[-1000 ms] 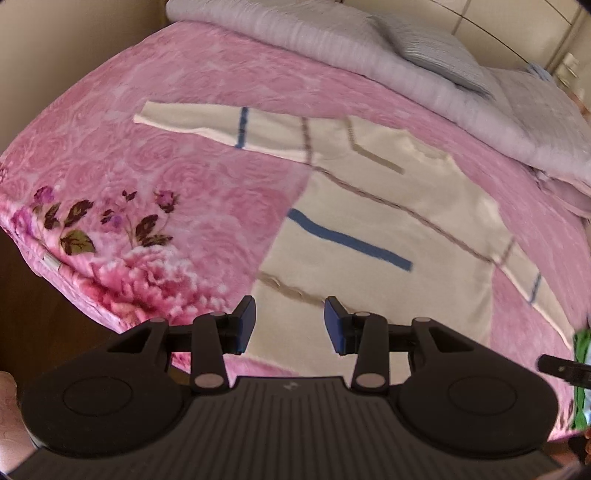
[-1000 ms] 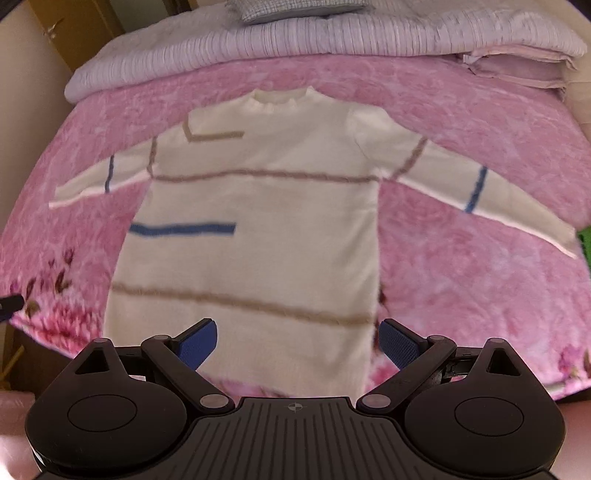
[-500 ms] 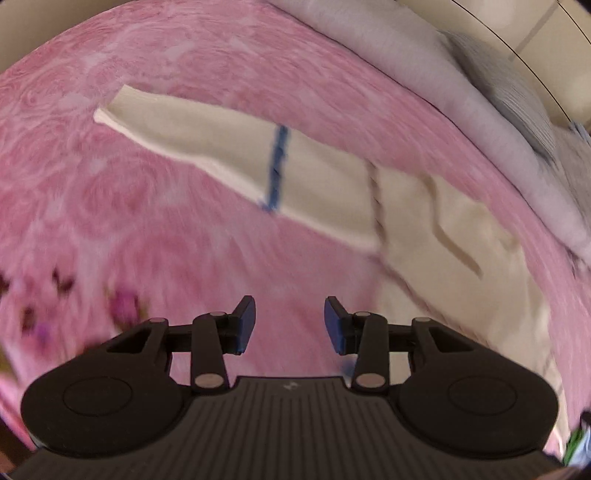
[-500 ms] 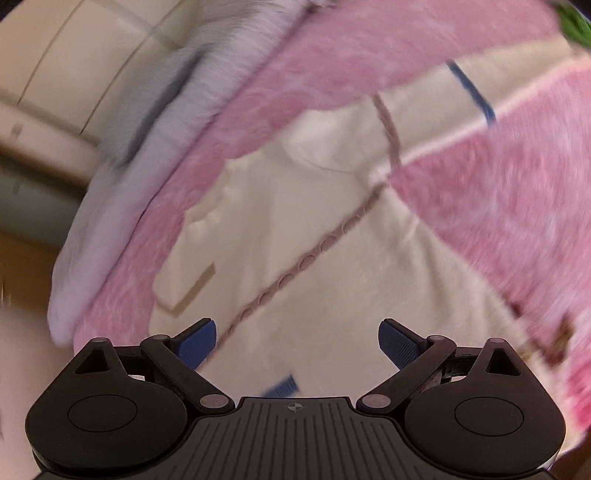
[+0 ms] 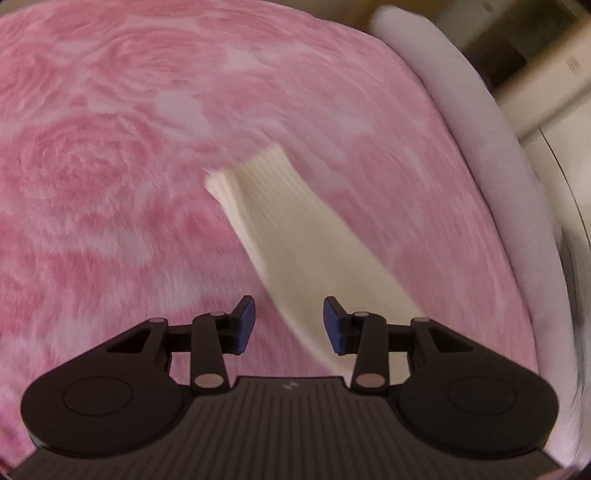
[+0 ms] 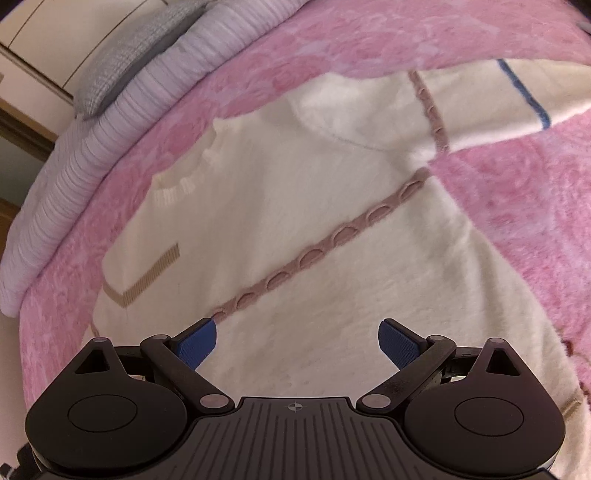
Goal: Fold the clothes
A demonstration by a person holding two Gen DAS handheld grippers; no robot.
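Observation:
A cream sweater [image 6: 314,206] with brown and blue stripes lies flat, front up, on a pink fleece blanket [image 6: 517,206]. In the right wrist view I see its chest, collar [image 6: 177,184] and one sleeve [image 6: 498,99] stretching to the upper right. My right gripper [image 6: 296,341] is open wide, empty, low over the chest. In the left wrist view the other sleeve [image 5: 295,229] runs from its ribbed cuff [image 5: 251,170] down between the fingers. My left gripper [image 5: 289,323] is open, empty, just above that sleeve.
A pale lilac ribbed quilt [image 6: 110,122] and a grey pillow [image 6: 129,55] lie along the head of the bed; the quilt also shows in the left wrist view [image 5: 491,147]. Cream cupboard doors [image 6: 55,33] stand behind.
Both grippers have moved in from the foot of the bed. The left went out along the sleeve toward its cuff; the right went down close over the chest. Both jaws stayed open.

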